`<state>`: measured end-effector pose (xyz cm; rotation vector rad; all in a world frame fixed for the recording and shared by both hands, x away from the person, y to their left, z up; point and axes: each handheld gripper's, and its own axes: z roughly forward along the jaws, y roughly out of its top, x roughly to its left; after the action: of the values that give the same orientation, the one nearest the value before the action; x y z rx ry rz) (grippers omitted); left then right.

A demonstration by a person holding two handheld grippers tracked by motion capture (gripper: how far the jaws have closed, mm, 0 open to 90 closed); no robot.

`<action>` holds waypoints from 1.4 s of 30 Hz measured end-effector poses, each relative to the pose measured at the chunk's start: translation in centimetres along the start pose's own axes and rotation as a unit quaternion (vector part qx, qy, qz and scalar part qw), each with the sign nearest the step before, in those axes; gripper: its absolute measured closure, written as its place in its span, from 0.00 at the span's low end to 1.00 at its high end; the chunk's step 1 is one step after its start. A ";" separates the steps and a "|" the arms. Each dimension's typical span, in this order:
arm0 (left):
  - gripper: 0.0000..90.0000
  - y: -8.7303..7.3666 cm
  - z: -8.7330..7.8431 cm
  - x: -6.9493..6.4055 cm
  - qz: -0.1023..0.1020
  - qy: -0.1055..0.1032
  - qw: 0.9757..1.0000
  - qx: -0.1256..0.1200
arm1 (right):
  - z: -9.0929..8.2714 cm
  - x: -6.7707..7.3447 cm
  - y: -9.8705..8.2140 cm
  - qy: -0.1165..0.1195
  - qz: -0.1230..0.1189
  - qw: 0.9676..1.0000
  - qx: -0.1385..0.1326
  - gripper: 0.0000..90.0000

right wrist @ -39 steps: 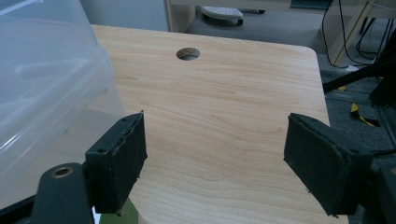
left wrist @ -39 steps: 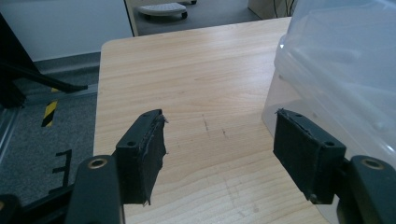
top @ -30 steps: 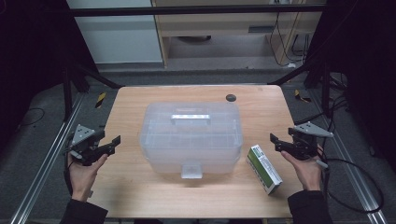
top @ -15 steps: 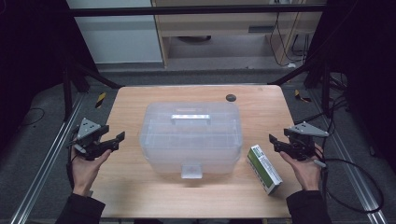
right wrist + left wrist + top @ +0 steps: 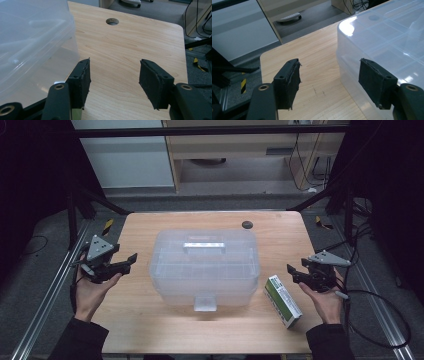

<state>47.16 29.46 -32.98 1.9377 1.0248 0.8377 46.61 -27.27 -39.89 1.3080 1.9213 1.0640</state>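
Box (image 5: 205, 265), clear plastic with its lid shut and handle on top, sits mid-table (image 5: 150, 330). Just right of it lies a green-and-white carton (image 5: 283, 300). Left hand-held gripper (image 5: 131, 258) hangs at the table's left edge, jaws wide and empty, aimed at the box. Right hand-held gripper (image 5: 290, 273), also wide and empty, hangs beside the carton.

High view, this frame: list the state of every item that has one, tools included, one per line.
Clear plastic box: lid shut, handle folded flat, front latch down.
Green and white carton: lying flat on the table beside the box, closed.
Left tool: open, empty, off the box's left side.
Right tool: open, empty, above the carton's far end.
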 end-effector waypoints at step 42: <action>0.38 5.4 0.8 -4.2 0.120 -0.031 0.992 0.014 | 0.0 0.2 0.2 0.002 0.006 1.000 0.009 0.37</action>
<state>47.84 23.47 -29.55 2.1255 0.7802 0.8910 46.64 -27.08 -39.69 1.3301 1.9328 1.0591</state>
